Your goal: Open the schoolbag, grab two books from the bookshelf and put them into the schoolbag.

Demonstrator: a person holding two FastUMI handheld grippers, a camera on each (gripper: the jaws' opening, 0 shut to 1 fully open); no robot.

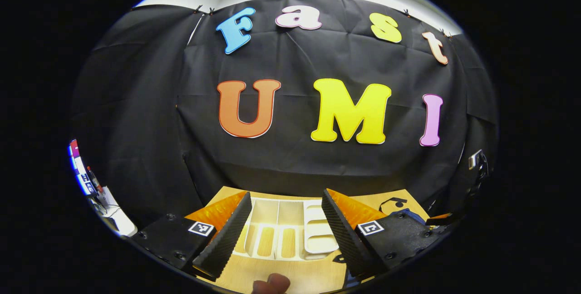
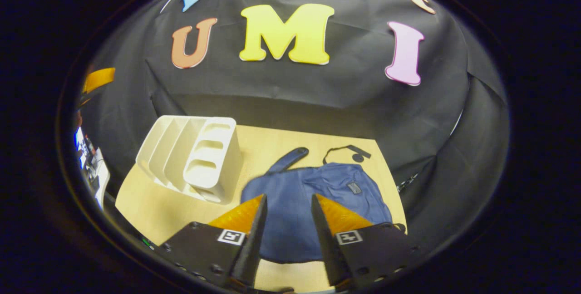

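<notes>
— Between the left gripper (image 1: pixel 283 228)'s fingers, which stand wide apart with nothing in them, you look straight at the white bookshelf (image 1: pixel 283 230). See any books in it?

— None that I can make out. In both views its slots look bare; whether anything sits deep in them I cannot tell. It stands toward the table (image 2: pixel 150 208)'s far left corner, open slots facing the near edge, handy for pulling a book out, I'd guess.

— And the right gripper (image 2: pixel 283 228)?

— Fingers parted too, a narrower gap, gripping nothing. It hovers over the near edge, aimed at the blue schoolbag (image 2: pixel 317 189), which lies flat on the right half of the table, beside the bookshelf but apart from it. Strap (image 2: pixel 288 159) and black loop (image 2: pixel 347 150) trail toward the far edge.

— Is the bag open?

— Looks closed to me, so opening comes first. I can't pick out the zip, and the fingers cover the bag's near edge.

— That blob at the bottom of the left gripper view?

— A fingertip (image 1: pixel 271 283) of the person holding it, cut off.
</notes>
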